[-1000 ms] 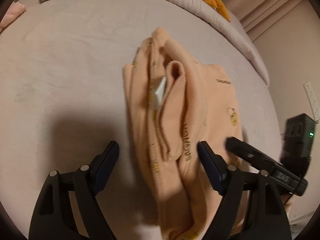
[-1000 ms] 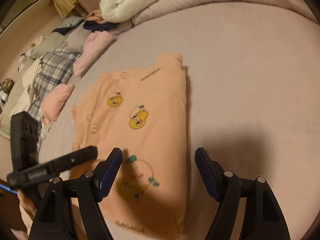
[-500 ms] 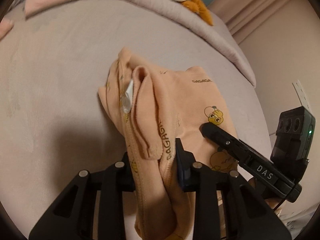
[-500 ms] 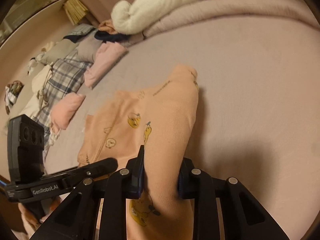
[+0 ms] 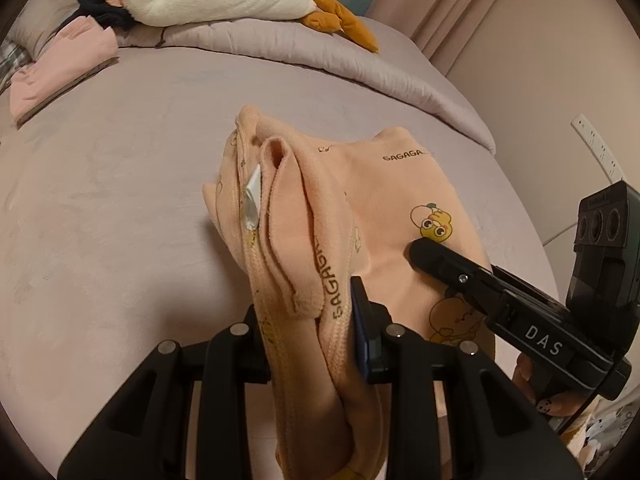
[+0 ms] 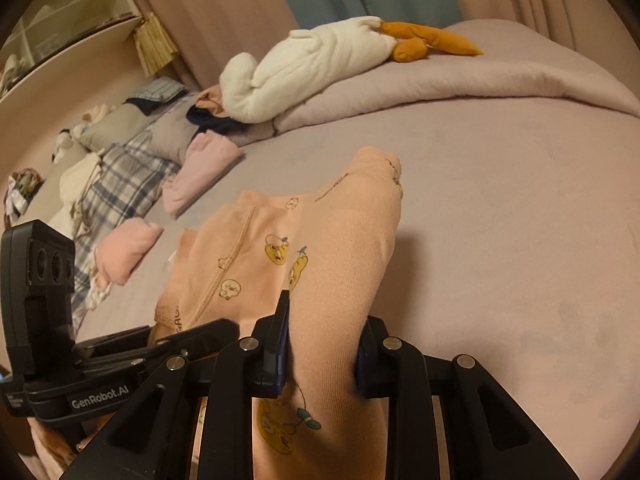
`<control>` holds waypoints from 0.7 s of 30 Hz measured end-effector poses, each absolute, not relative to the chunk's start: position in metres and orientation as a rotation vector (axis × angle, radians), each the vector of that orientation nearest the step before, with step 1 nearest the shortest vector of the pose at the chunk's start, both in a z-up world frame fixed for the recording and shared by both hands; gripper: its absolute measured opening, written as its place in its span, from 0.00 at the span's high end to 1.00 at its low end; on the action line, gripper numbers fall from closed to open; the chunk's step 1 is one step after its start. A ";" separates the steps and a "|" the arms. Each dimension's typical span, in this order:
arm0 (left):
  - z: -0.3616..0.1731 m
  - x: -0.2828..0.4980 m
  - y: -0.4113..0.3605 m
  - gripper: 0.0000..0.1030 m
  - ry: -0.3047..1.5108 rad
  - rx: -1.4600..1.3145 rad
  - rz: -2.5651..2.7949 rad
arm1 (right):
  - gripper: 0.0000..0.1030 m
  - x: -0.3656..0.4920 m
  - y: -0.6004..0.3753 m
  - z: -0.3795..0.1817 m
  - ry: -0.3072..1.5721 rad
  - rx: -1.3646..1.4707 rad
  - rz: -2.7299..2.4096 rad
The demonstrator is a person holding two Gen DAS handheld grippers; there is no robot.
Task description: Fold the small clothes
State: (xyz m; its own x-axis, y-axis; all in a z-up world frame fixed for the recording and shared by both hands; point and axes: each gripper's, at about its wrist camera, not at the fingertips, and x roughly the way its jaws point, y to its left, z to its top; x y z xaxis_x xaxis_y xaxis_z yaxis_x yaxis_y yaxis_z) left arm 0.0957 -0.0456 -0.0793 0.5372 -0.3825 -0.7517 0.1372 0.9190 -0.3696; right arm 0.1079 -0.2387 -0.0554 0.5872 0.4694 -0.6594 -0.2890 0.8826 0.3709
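Note:
A small peach garment point(image 5: 384, 200) printed with yellow cartoon ducks and "GAGAGA" lettering lies folded on the mauve bed point(image 5: 120, 184). My left gripper point(image 5: 310, 332) is shut on its bunched near-left edge, where a white label point(image 5: 252, 196) pokes out of the layers. My right gripper point(image 6: 320, 350) is shut on the near-right edge of the peach garment point(image 6: 344, 248). Both near corners are raised off the bed while the far end rests on it. Each gripper shows in the other's view: the right gripper point(image 5: 416, 248) and the left gripper point(image 6: 224, 326).
A white plush goose point(image 6: 316, 64) lies on the rolled duvet point(image 6: 480, 80) at the back. Folded pink clothes point(image 5: 60, 64), a pink bundle point(image 6: 128, 252), and a plaid pillow point(image 6: 116, 184) sit along the left. Wall and curtain point(image 5: 460, 0) stand on the right.
Both grippers closed from open onto the garment's near edge and lifted it. The near half now hangs up off the bed, and both views have tilted up toward the headboard.

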 end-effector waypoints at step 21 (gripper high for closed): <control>-0.078 0.096 -0.047 0.16 0.967 -0.160 -0.208 | 0.26 0.104 -0.248 -0.058 0.852 0.131 0.300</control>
